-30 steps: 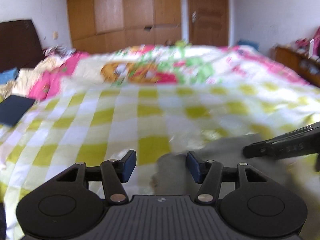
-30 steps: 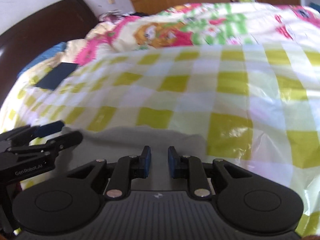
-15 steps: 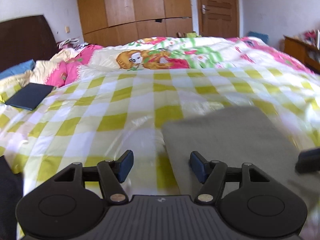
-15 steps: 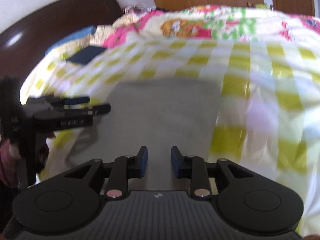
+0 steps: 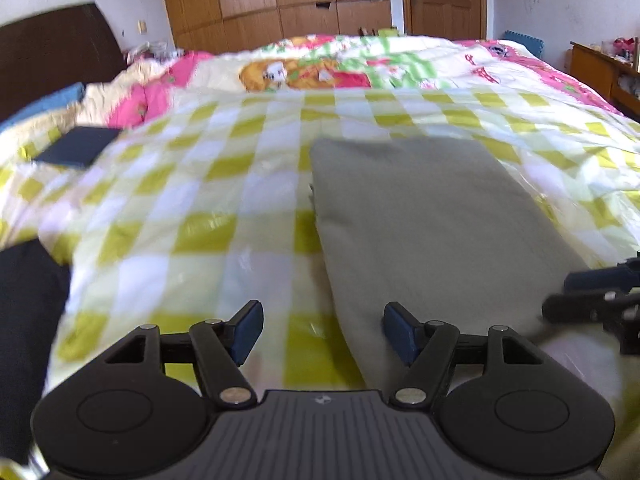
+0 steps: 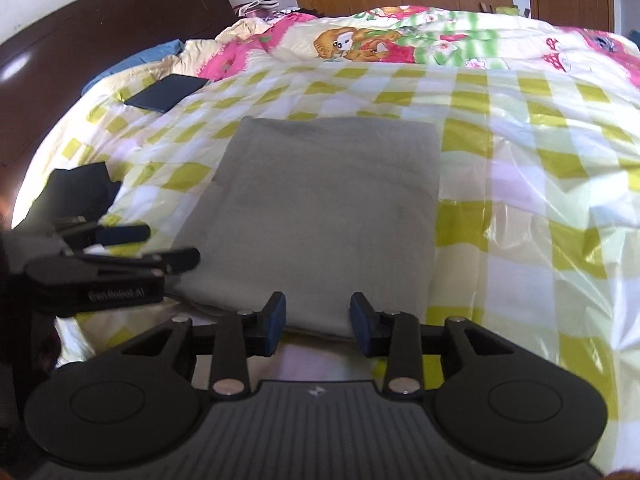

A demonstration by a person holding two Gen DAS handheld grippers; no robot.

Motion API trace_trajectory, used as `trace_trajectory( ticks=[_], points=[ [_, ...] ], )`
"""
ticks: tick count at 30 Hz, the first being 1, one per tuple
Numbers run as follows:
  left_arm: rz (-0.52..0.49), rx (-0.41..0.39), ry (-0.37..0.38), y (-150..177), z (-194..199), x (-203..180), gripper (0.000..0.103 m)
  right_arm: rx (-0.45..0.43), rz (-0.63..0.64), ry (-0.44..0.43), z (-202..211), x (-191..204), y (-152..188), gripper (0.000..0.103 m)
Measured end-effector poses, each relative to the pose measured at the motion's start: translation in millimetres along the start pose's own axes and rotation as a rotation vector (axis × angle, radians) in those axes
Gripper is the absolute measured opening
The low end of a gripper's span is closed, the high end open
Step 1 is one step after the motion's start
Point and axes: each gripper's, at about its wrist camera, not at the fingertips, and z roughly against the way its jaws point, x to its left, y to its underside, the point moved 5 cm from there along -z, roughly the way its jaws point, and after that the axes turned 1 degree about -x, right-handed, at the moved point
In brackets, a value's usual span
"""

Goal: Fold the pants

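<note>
The grey pants (image 6: pixel 324 204) lie folded into a flat rectangle on the yellow-checked plastic sheet (image 6: pixel 540 184) over the bed; they fill the right half of the left wrist view (image 5: pixel 432 216). My right gripper (image 6: pixel 318 324) hovers at the pants' near edge, its jaws opening, with nothing pressed between its pads. My left gripper (image 5: pixel 322 332) stands open above the pants' near left corner, holding nothing. The left gripper (image 6: pixel 120 252) shows from the side at the left of the right wrist view, and the right gripper (image 5: pixel 588 296) at the right edge of the left wrist view.
A dark blue flat item (image 6: pixel 166 92) lies on the sheet at the far left. A dark garment (image 6: pixel 76 192) is bunched at the bed's left edge. Behind are a cartoon quilt (image 5: pixel 320 68), a dark headboard (image 6: pixel 100 28), wooden wardrobes and a door.
Both grippers have drawn back from the pants, so the whole folded rectangle now shows. The right jaws have spread from nearly shut. The left jaws have widened a little.
</note>
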Motion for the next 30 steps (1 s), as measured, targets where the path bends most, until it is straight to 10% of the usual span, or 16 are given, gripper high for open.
trace_trajectory(
  ticks=[30],
  points=[
    [0.02, 0.012, 0.046, 35.9, 45.3, -37.2, 0.08, -0.023, -0.138, 0.039, 23.2, -18.8, 34.4, 0.037]
  ],
)
